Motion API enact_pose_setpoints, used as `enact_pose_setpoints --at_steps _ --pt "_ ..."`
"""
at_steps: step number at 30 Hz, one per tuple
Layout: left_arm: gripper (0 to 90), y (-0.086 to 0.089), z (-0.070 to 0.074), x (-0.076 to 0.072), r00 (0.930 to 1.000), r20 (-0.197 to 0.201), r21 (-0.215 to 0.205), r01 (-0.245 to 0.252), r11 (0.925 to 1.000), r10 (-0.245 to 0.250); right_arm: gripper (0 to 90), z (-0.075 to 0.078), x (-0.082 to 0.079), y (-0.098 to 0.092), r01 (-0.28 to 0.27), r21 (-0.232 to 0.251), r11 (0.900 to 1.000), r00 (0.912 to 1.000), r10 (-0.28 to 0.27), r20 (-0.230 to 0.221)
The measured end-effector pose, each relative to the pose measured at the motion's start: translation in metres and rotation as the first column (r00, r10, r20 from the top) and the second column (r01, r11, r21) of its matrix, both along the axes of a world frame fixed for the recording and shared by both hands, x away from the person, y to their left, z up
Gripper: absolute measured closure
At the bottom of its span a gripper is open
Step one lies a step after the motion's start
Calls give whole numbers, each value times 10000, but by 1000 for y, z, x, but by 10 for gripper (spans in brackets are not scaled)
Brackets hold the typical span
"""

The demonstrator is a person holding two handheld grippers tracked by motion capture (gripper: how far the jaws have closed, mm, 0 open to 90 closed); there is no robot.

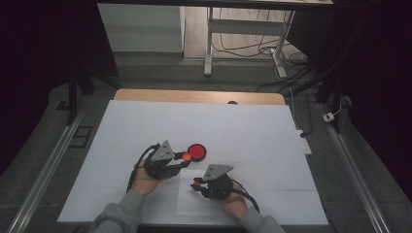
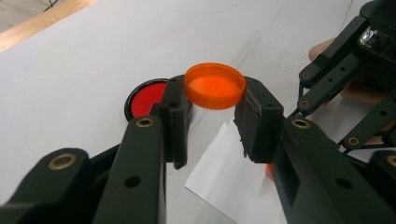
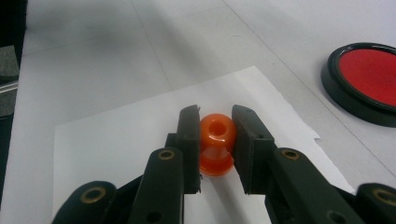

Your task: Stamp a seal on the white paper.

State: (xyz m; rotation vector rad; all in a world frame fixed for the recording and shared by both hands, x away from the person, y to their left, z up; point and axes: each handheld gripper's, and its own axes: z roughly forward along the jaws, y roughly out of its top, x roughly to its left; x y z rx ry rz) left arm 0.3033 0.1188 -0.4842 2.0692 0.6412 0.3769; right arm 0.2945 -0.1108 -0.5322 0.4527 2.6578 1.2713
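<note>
My left gripper (image 1: 186, 157) (image 2: 215, 100) is shut on a round orange cap (image 2: 215, 86) (image 1: 186, 156), held flat by its rim above the table. Just behind it lies a red disc with a black rim (image 1: 197, 152) (image 2: 144, 98) (image 3: 369, 77). My right gripper (image 1: 196, 185) (image 3: 216, 121) is shut on a small orange knob-shaped piece (image 3: 215, 144) with a hole in its end. It hovers over a white sheet of paper (image 3: 116, 140) (image 2: 233, 186) (image 1: 192, 201). The two grippers face each other, a short way apart.
The white tabletop (image 1: 243, 126) stretches far and to both sides. Its wooden far edge (image 1: 194, 95) meets a floor with cables and table legs. Metal rails (image 1: 43, 170) run along both sides. The right gripper's linkage (image 2: 345, 60) sits close in the left gripper view.
</note>
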Motion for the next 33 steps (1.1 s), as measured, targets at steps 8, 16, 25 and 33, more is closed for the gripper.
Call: enact_pose_setpoints --at_steps 8,16,25,33 --pt "654 0 0 0 10000 -12 -17 -12 10000 12 732 -2 -1 -1 -28 148 9999 9999 26 104" --pt "654 0 0 0 10000 -1 -8 -15 10000 15 733 -3 -3 -2 54 208 9998 9997 -59 247" --pt "654 0 0 0 10000 -13 23 -12 10000 12 732 -4 -4 -1 59 288 9996 9996 -67 287" --pt "654 2 0 1 10000 -36 22 -42 10000 42 724 21 5 -20 413 2112 9766 9991 -418 -21"
